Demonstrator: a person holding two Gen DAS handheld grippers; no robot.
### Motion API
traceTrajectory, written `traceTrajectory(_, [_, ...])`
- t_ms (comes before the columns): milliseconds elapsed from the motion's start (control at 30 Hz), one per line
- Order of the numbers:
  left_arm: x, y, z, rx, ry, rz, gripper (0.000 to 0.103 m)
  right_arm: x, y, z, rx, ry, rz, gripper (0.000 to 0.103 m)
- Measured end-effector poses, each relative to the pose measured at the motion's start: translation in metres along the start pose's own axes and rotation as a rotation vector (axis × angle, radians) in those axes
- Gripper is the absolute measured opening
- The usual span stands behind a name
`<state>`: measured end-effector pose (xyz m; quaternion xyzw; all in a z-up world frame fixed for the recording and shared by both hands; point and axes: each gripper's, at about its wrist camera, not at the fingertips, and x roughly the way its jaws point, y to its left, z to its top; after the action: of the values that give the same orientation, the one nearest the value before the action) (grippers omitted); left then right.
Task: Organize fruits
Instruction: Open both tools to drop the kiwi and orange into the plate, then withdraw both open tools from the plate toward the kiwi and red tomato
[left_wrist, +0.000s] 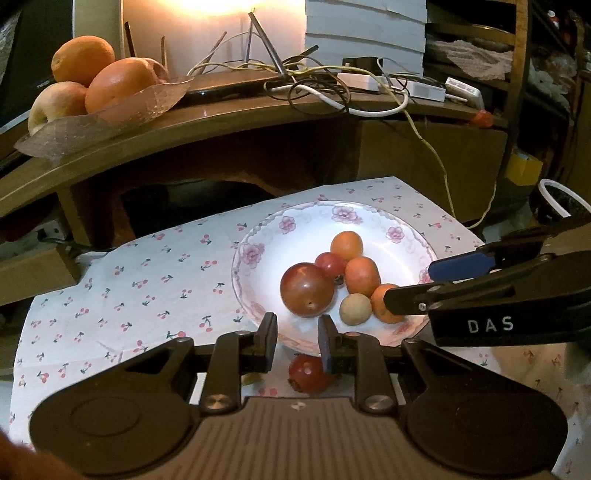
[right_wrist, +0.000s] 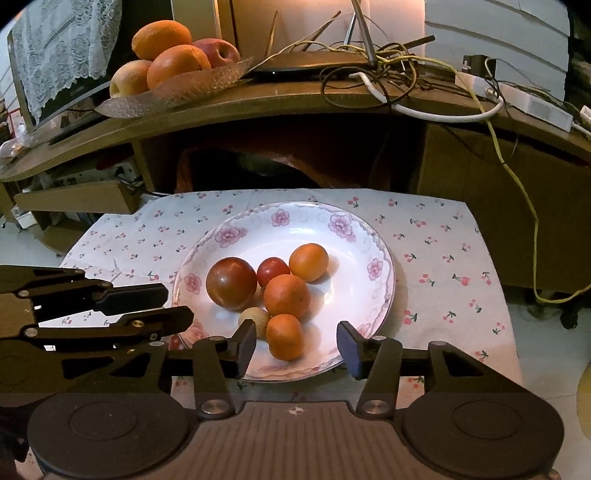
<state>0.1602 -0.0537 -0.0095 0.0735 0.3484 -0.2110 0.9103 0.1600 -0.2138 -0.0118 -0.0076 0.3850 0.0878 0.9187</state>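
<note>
Fruit (left_wrist: 308, 373) sits half-hidden beneath left gripper (left_wrist: 297, 341); both grippers' jaws open, empty.

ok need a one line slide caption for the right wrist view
Open right hand-held gripper hovering over a floral plate of six small fruits, the left hand-held gripper alongside.

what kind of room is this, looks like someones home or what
Most likely a lived-in home room, perhaps a living room. A cherry-print cloth covers a low table holding a floral plate of small fruit, and behind it a wooden shelf carries tangled cables and a glass fruit dish.
</note>
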Motion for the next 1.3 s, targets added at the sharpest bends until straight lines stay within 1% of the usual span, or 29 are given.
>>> traceTrajectory(467, [-0.011, 0.01, -0.006, 0.002, -0.005, 0.006, 0.031, -0.002, 0.009, 0.0, -0.023, 0.004, -0.002, 0.055])
traceTrajectory(533, [-0.012, 0.012, -0.008, 0.003, -0.004, 0.008, 0.035, -0.002, 0.01, -0.001, -0.025, 0.008, -0.001, 0.055])
traceTrajectory(1067, [-0.022, 0.023, -0.018, 0.004, 0.004, 0.015, 0.036, -0.008, 0.024, -0.003, -0.059, 0.015, 0.004, 0.055])
traceTrajectory(1300, [-0.033, 0.035, -0.029, 0.015, 0.014, 0.01, 0.036, -0.021, 0.039, -0.01, -0.079, 0.022, 0.037, 0.055])
